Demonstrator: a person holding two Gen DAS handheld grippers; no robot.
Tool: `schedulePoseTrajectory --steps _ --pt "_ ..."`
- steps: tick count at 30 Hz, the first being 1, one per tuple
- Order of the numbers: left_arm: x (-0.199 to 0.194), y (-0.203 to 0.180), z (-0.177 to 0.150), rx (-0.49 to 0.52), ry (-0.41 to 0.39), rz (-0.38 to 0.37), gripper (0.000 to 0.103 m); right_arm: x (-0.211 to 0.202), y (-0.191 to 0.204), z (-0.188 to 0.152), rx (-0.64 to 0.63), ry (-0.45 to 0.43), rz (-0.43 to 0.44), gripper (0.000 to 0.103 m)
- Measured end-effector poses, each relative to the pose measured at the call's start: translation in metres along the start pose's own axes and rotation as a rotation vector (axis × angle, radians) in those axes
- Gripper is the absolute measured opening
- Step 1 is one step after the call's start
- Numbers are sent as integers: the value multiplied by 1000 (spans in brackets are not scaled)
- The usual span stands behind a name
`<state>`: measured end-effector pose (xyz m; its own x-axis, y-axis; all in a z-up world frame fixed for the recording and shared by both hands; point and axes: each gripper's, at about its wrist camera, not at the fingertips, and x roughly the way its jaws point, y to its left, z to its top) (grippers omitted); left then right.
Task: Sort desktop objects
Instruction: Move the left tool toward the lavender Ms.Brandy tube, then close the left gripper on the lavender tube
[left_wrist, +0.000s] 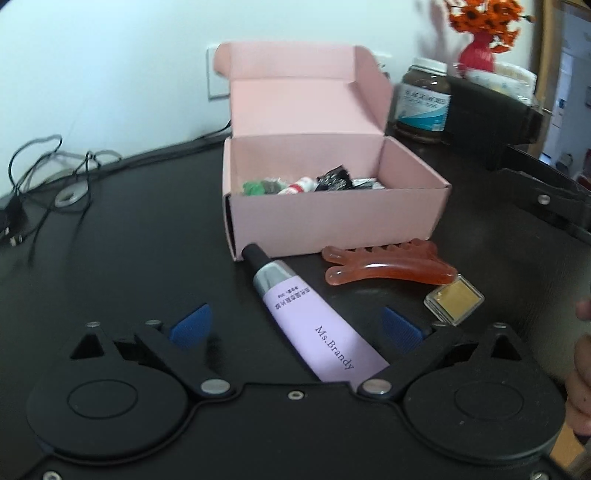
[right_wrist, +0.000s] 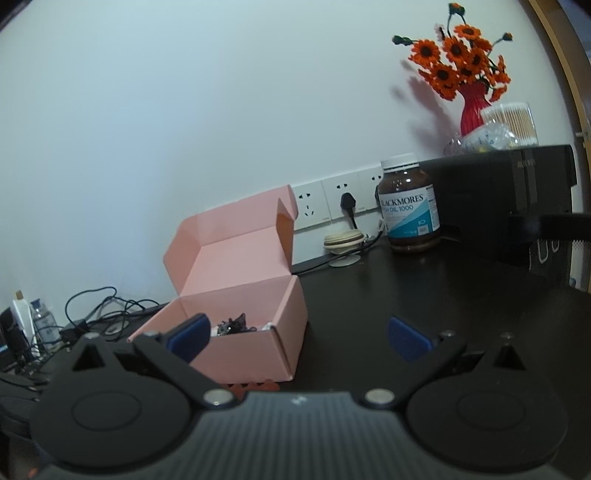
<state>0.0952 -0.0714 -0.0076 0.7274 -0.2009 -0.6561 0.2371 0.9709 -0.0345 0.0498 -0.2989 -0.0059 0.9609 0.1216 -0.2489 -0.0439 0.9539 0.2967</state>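
I am working at a dark, almost black tabletop (right_wrist: 388, 295) pushed against a plain white wall (right_wrist: 184, 110). A row of white wall sockets (right_wrist: 332, 203) sits low on that wall, one with a black plug (right_wrist: 348, 203) in it. To my left a tangle of black cables (left_wrist: 48, 166) lies at the tabletop's edge. At the right a black cabinet (right_wrist: 498, 199) rises above the tabletop, and on it stands a red vase (right_wrist: 474, 107) of orange flowers (right_wrist: 458, 55). A wooden frame (right_wrist: 557, 55) curves up the far right. The light is soft and even.
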Motion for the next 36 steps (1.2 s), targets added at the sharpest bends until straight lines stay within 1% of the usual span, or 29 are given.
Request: schedulePoseTrajectory --steps 2,5,10,13,15,17,18,20,21,23,27,32,36 --pt "3 -1 0 -7 9 -2 95 1 -4 1 25 4 15 102" --pt "3 -3 -1 8 7 6 94 3 -8 1 51 18 31 102" --pt "2 -4 -2 18 2 12 90 6 -7 0 50 30 33 102" --pt "1 -3 -2 18 -1 14 82 5 -6 0 42 28 29 102" --pt "-1 -2 -2 17 -2 15 74 3 -13 0 37 33 49 102" --pt "-4 1 -2 14 -2 11 69 3 -12 0 38 35 48 102" --pt "-5 3 -2 13 -3 9 64 2 -12 0 37 36 47 102" --pt "-8 7 -3 13 -2 9 58 2 -11 0 35 37 46 102" --pt "-10 10 -3 14 -2 8 52 2 -10 0 33 38 46 102" --pt "-14 15 -5 17 -2 12 44 2 -9 0 29 37 44 102" --pt "-18 28 -7 29 -3 38 37 2 -7 1 20 37 38 102" --pt "-21 46 -7 7 -1 56 35 2 -4 1 5 36 29 102" --pt "-23 57 -8 9 -13 68 35 4 -2 2 -2 39 21 102"
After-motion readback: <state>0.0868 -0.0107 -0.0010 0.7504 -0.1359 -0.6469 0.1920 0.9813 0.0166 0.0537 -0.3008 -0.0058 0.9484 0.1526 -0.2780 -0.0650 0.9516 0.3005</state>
